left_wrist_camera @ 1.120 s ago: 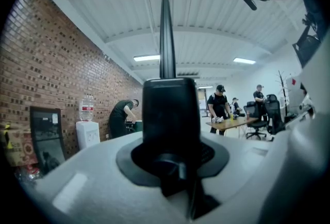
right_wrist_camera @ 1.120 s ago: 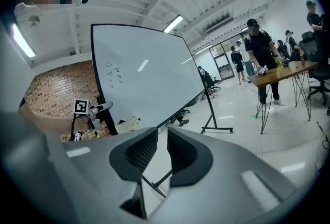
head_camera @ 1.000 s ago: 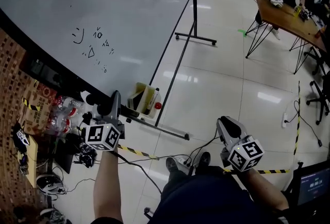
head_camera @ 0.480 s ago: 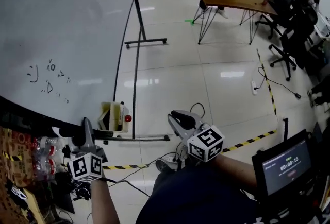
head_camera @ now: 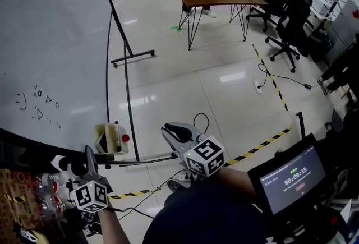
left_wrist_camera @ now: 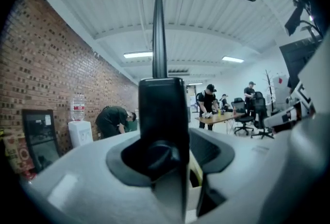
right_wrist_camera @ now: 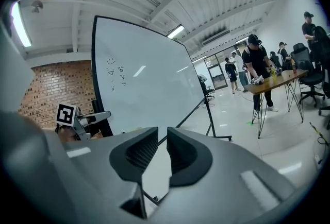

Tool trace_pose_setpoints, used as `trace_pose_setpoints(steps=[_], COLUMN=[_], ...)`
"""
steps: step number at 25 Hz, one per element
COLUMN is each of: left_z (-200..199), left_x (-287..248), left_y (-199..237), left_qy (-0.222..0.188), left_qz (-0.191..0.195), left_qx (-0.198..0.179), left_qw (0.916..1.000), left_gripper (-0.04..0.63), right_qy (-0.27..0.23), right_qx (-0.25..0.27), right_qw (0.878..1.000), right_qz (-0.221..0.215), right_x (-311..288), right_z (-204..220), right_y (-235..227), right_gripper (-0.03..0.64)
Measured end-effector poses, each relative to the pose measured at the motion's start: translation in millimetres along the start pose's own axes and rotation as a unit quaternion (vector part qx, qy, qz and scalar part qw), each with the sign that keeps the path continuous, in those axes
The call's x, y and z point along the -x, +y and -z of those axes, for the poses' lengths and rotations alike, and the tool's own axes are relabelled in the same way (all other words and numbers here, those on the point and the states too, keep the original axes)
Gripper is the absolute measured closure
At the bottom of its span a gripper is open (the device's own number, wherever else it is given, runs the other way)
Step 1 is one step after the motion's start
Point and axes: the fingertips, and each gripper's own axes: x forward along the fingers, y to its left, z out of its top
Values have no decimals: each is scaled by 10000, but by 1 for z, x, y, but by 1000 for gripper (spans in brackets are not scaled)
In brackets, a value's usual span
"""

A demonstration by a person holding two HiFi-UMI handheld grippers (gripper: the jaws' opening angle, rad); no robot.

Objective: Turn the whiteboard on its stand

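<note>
The whiteboard (head_camera: pixel 50 41) fills the left of the head view. Its smooth white face is swung on a slant, with a few small marker doodles low down. The left gripper (head_camera: pixel 88 152) sits level at the board's black frame (left_wrist_camera: pixel 161 115), which stands edge-on between its jaws. Those jaws have just been opening and a sliver of gap shows beside the frame, so the pads look clear of it, likely to free the board or take a fresh hold. The right gripper (head_camera: pixel 173 132) hangs well apart from the board over the glossy tiled floor (head_camera: pixel 224 86). Its ribbed pads are nearly together, with only a thin slot and nothing in it (a spare hand, it seems). The stand (head_camera: pixel 127 97) is thin black tubing, and a small pale tray (head_camera: pixel 105 139) sits near its foot.
</note>
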Motion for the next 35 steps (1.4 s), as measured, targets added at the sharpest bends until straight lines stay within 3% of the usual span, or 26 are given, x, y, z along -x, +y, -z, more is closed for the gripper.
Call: trace_pose_setpoints(steps=[2,9,11,13,17,24,35], left_z=[-4,5,27,54,88,89,87], left_x=[11,52,70,82,91,84,75], left_y=[-14,-24,-33,-50,-93,-125,-131], left_qy=[-5,28,325,715,1157,1096,1084], left_qz=[-53,-170,-145,33,470,767,811], left_qx=[178,238,349,554,868,943,903], left_qw=[9998,9996,9988,9959,9884,9865,9867], left_gripper=[336,328,369,535,538,538,538], right_qy=[-8,99,199,253,208,39,-162], right_qx=[6,151,283,437,698,783,1085], right_qw=[10000,9997,9991,9979,9956,9934,9904], right_qz=[-36,-141,-253,-398,-594,-840,-838], right_x=[13,11,5,-2,-6,-6,-5], right_z=[-9,-11,-7,-6,-10,-15,-27], right_y=[-1,5,11,18,29,40,37], right_gripper=[559,558,558,558,560,566,566])
